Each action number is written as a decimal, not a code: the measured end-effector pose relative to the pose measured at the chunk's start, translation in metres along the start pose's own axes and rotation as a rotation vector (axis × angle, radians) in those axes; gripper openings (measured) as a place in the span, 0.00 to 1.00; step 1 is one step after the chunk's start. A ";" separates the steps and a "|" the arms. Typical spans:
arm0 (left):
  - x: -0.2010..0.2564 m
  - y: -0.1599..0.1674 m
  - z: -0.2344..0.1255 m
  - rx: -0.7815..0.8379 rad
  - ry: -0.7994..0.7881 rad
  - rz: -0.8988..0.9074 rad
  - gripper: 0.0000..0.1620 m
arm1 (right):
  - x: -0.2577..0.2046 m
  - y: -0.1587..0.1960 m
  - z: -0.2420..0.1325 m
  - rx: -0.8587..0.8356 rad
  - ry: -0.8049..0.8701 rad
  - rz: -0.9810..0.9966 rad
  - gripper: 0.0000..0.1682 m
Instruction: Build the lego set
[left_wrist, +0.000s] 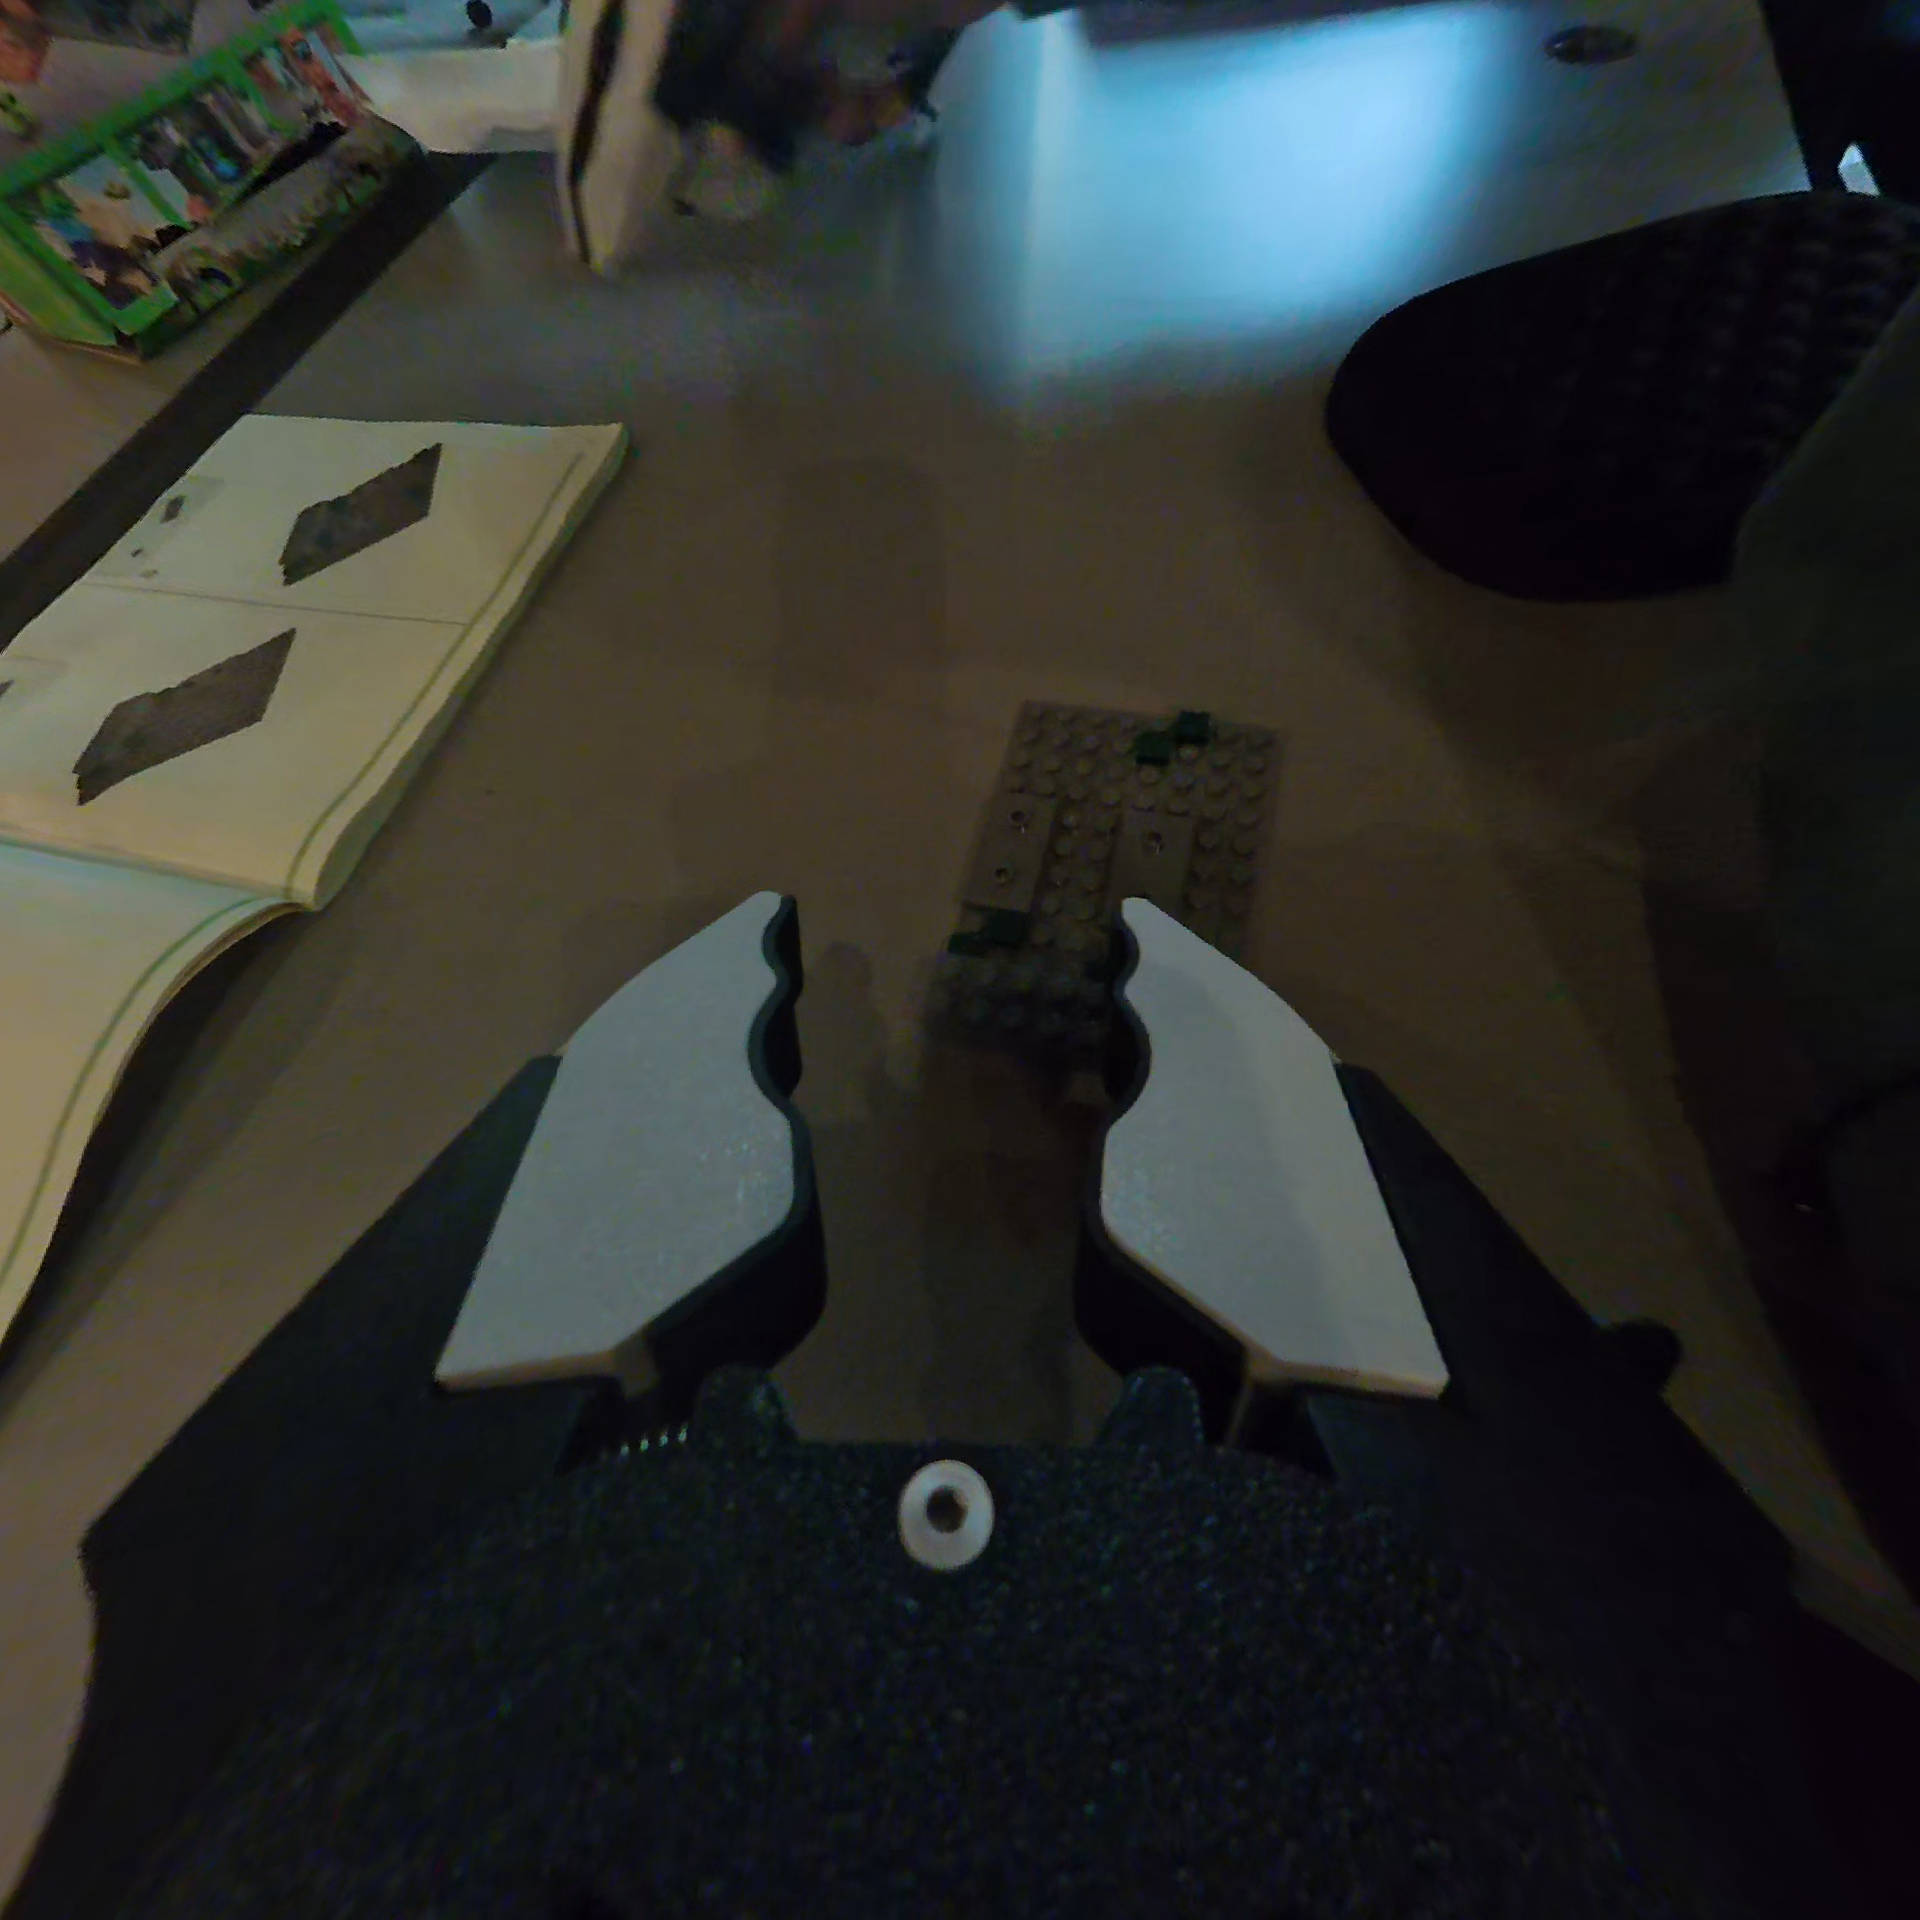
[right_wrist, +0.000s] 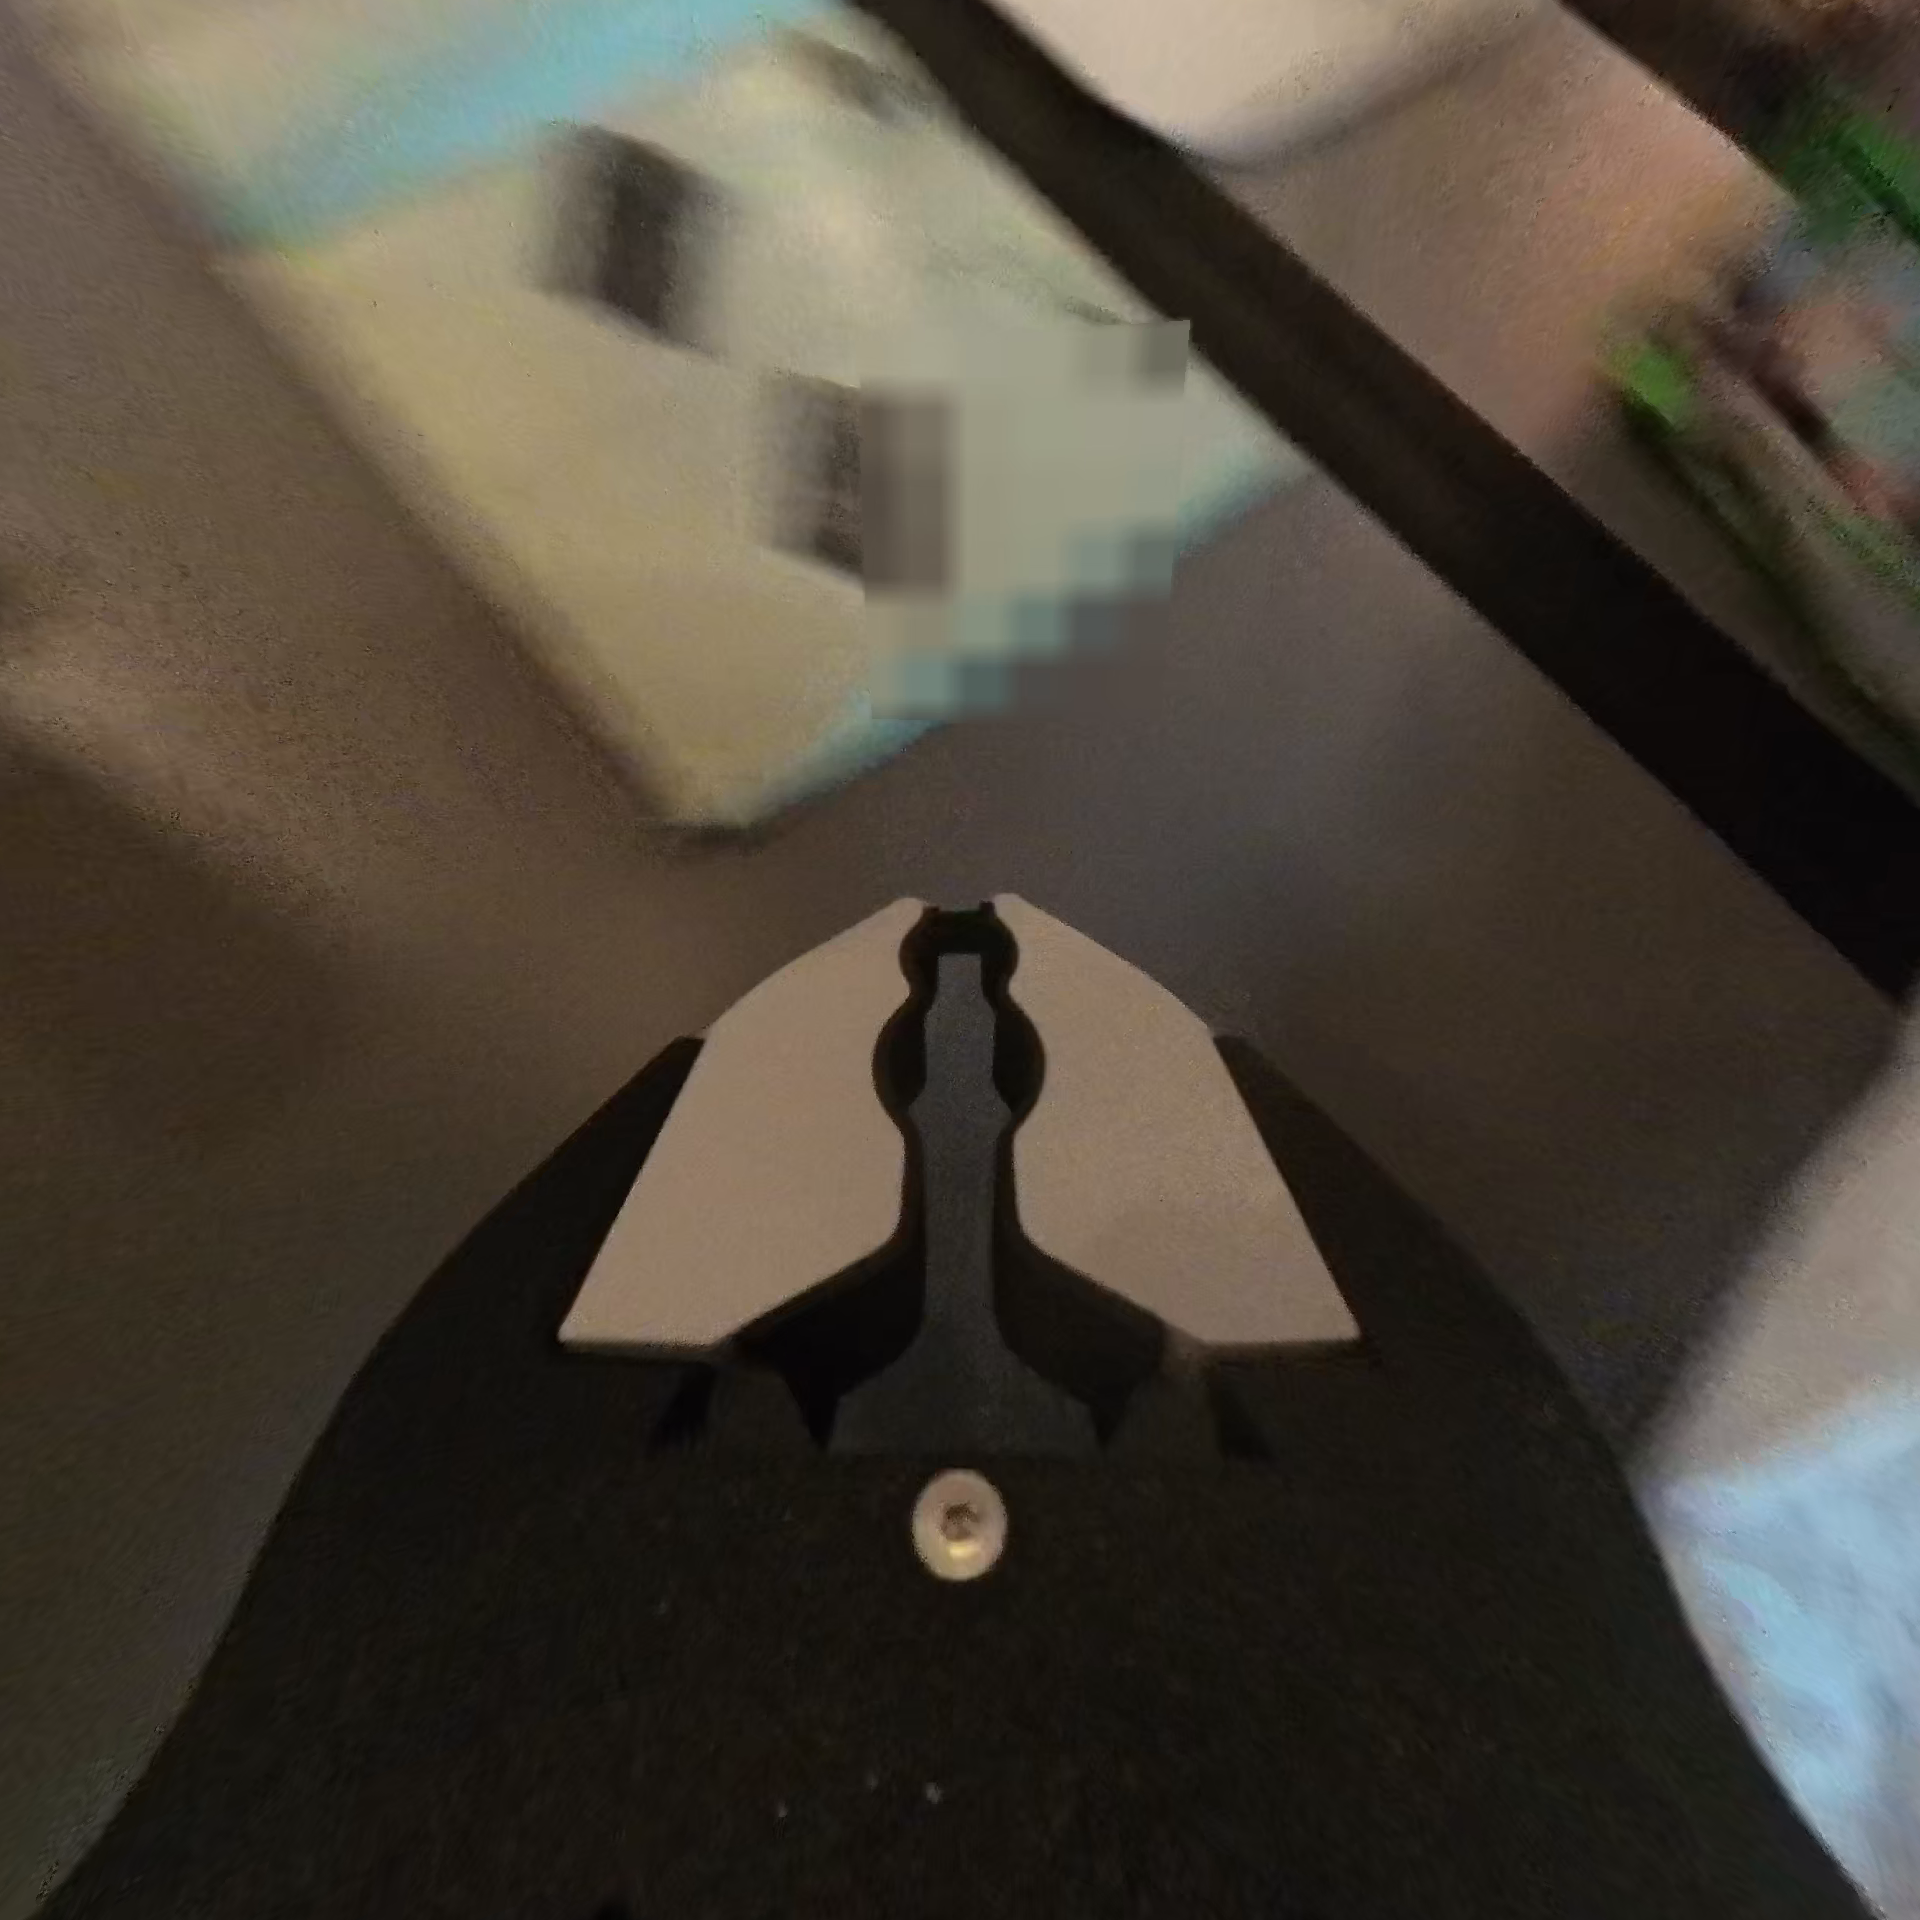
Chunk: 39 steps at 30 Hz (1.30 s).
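A grey lego baseplate (left_wrist: 1132, 821) with small dark green pieces (left_wrist: 1169, 736) on it lies on the brown table, seen in the left wrist view. My left gripper (left_wrist: 956, 914) is open and empty just above the table, its right fingertip (left_wrist: 1143, 935) over the plate's near edge. In the blurred right wrist view my right gripper (right_wrist: 958, 914) is nearly shut, with a small dark piece (right_wrist: 958, 910) pinched between its tips, held above the table. The plate does not show in that view.
An open instruction booklet (left_wrist: 291, 644) lies to the left, blurred in the right wrist view (right_wrist: 623, 468). The green set box (left_wrist: 177, 208) and a white bag (left_wrist: 623, 125) are at the back left. A dark round seat (left_wrist: 1621, 395) is at the right. My hands' fingertips stand some 30 centimetres from each other.
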<state>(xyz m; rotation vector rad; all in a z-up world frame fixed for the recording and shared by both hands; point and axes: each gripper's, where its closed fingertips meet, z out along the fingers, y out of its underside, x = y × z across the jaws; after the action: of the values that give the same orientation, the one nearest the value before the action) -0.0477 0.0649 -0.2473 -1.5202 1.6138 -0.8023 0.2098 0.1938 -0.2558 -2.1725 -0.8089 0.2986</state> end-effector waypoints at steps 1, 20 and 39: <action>0.000 0.000 0.000 0.002 -0.003 -0.002 0.34 | -0.028 -0.007 -0.003 0.022 -0.065 -0.056 0.04; 0.010 0.011 0.009 -0.028 0.010 0.049 0.32 | -0.233 -0.010 0.027 -0.159 -0.568 -0.262 0.07; 0.006 0.014 0.009 -0.036 -0.019 0.072 0.29 | -0.224 -0.010 0.027 -0.045 -0.365 -0.427 0.06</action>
<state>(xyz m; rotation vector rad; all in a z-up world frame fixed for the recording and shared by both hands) -0.0467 0.0610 -0.2645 -1.4813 1.6674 -0.7205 0.0206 0.0718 -0.2770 -1.9467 -1.4666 0.4653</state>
